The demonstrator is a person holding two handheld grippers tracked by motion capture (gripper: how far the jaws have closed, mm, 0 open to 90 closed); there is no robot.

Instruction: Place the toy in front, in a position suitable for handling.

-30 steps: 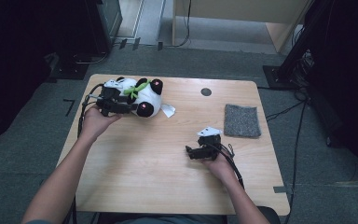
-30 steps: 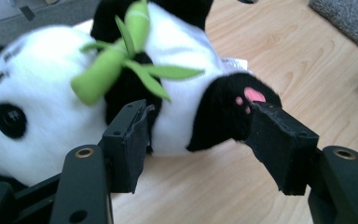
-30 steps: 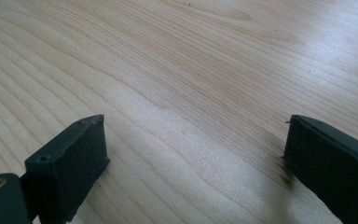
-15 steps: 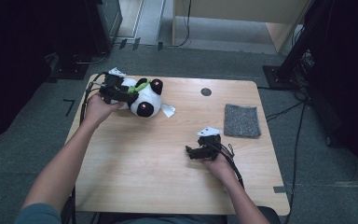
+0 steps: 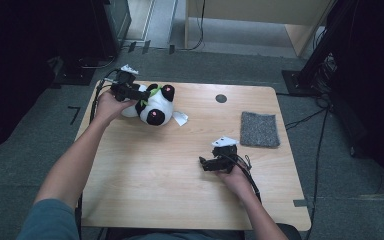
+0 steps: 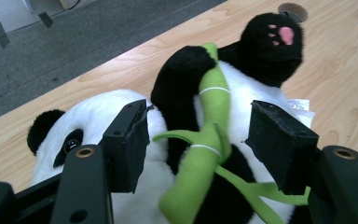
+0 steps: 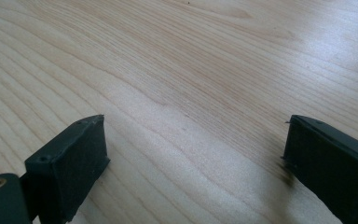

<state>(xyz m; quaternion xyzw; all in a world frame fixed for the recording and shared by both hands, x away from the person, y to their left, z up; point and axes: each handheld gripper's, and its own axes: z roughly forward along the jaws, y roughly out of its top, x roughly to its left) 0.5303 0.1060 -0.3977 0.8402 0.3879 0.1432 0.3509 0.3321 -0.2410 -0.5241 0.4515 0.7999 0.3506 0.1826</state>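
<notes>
Wooden boards of the table (image 5: 145,190) lie under everything, and grey floor goes around it.

Nearest to the person, the right gripper (image 5: 205,163) sits low over bare wood. Its jaws stand wide apart and nothing is between them. It looks like it is just waiting there, out of the way, while the other hand works.

Past it, on its right side, lies a grey cloth (image 5: 259,129), flat on the wood. Farther off is a small round hole (image 5: 221,98) in the table.

Far away on its left side, near the back corner, lies the toy panda (image 5: 152,106). The left gripper (image 6: 205,140) reaches over the panda from behind. Its jaws are about half open, one on each side of the soft body, close to the white fur. I cannot tell if the pads press on the fur, so I cannot say if it holds the toy. The panda hugs a green bamboo stick (image 6: 204,154), right between the jaws. I think the jaws sit around the middle because that is the fattest, easiest part to grab.

Beside the panda lies its white tag (image 5: 180,118). Its writing is too small to read.
</notes>
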